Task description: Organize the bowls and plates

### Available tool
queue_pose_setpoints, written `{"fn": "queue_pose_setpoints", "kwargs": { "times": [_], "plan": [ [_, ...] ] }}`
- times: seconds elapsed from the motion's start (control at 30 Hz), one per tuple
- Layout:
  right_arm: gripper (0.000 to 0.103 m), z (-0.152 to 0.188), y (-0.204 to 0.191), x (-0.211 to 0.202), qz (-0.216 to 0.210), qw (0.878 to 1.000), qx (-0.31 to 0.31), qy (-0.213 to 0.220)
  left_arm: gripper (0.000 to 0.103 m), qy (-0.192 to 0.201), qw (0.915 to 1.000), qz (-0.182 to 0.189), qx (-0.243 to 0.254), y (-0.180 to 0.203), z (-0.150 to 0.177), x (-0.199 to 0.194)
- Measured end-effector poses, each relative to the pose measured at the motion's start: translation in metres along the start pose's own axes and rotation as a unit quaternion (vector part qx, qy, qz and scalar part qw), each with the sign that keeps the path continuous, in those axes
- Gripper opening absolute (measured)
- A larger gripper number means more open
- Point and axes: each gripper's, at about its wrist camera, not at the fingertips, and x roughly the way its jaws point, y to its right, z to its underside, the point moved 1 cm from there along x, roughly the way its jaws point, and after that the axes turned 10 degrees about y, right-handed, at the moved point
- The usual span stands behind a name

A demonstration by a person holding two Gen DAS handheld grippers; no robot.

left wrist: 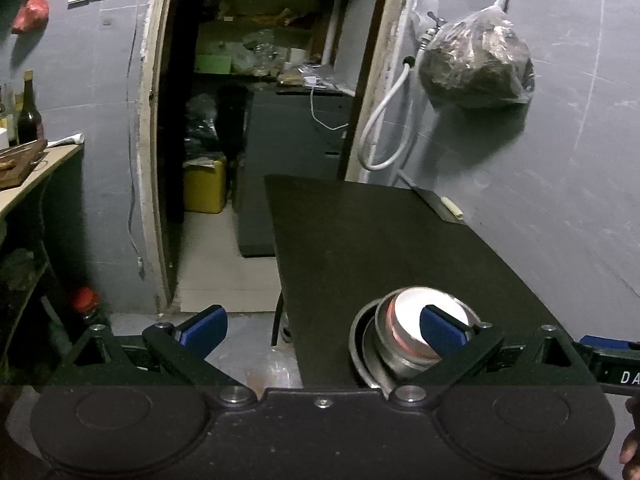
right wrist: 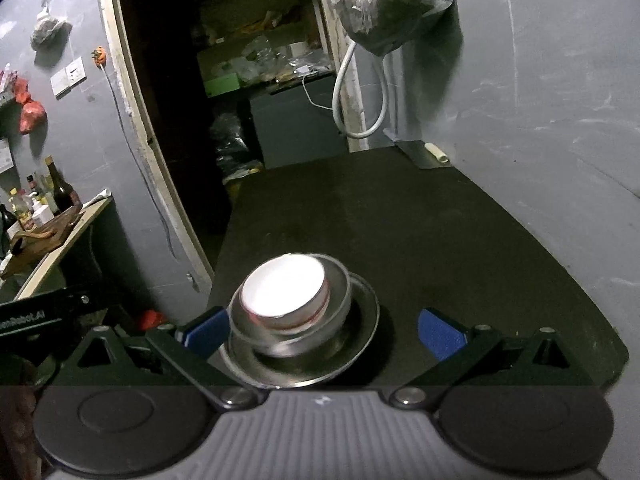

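Presently, the stacked bowls [right wrist: 298,312] sit just beyond my spread, empty right gripper [right wrist: 326,332], left of centre; my left gripper [left wrist: 324,330], likewise spread and empty, lies further left.

So my right gripper [right wrist: 323,331] is spread wide with nothing in it, blue pads on either side of the stack on the black table [right wrist: 460,240]. The stack's a white bowl [right wrist: 283,291] nested in a steel bowl [right wrist: 292,312], sitting on a steel plate [right wrist: 360,320]. Past the stack, at the table's far corner, there's a cleaver [right wrist: 428,155] by the wall.
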Motion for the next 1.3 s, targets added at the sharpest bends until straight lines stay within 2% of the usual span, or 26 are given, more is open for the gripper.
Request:
{"fn": "queue_pose_setpoints", "kwargs": {
  "times": [0.3,0.6,0.97,1.3],
  "plan": [
    [0.103,0.021,-0.024,-0.033,0.015,1.0,-0.025,-0.008,0.102,0.001,0.9999,0.011,0.008,-0.016,0.015,-0.017],
    [0.103,0.029,-0.008,-0.048,0.021,1.0,-0.017,-0.011,0.102,-0.006,0.9997,0.0,0.023,-0.001,0.016,-0.014],
    [0.103,0.037,0.022,-0.073,-0.003,1.0,-0.016,-0.021,0.102,-0.01,0.9988,-0.012,0.046,0.039,0.029,-0.037],
    [0.103,0.044,0.02,-0.096,-0.045,0.998,-0.039,-0.018,0.102,-0.01,0.9981,-0.045,0.04,0.047,0.046,-0.072]
  ]
}}
